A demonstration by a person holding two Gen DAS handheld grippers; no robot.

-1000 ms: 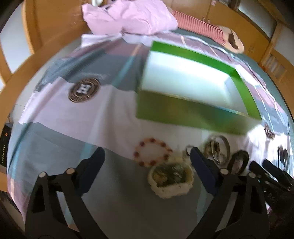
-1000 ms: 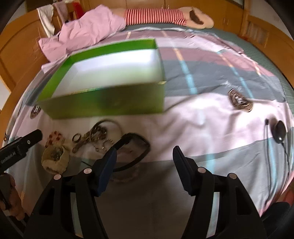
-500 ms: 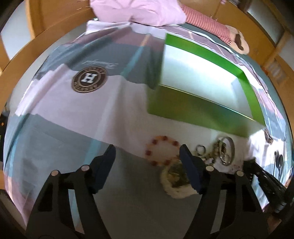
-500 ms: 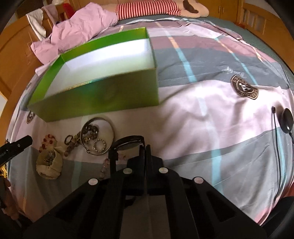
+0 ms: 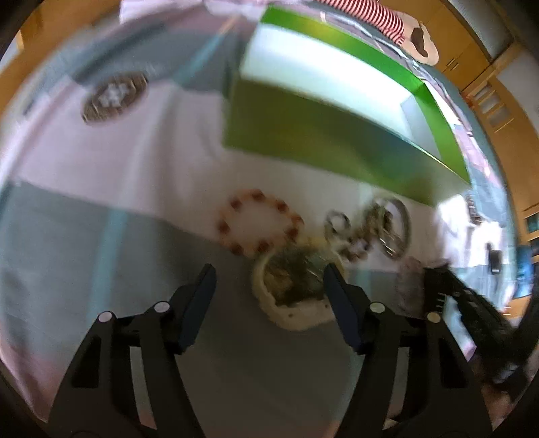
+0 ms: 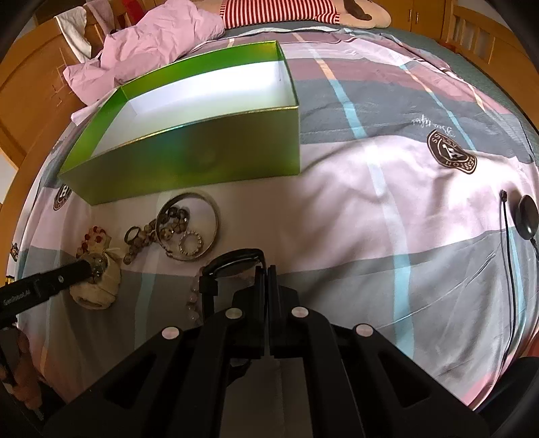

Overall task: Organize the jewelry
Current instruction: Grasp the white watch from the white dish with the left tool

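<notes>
An open green box [image 6: 188, 155] with a white inside stands on the bed; it also shows in the left wrist view [image 5: 323, 128]. In front of it lie a metal bangle [image 6: 188, 232] with rings and beads inside, a red bead bracelet [image 5: 259, 222] and a cream pouch [image 5: 293, 286] of trinkets. My right gripper [image 6: 266, 269] is shut on a black bangle [image 6: 235, 261] at the pile's near edge. My left gripper [image 5: 269, 273] is open, its jaws either side of the cream pouch [image 6: 97, 286].
The bed has a pink, grey and maroon checked cover with round brown logos [image 6: 451, 156]. A crumpled pink cloth [image 6: 148, 43] and a striped plush toy [image 6: 303, 10] lie behind the box. A black puck with a cable [image 6: 527, 219] lies at the right. Wooden bed rails surround the bed.
My right gripper closed on the black bangle. My left gripper moved forward and right until its open jaws straddle the cream pouch.
</notes>
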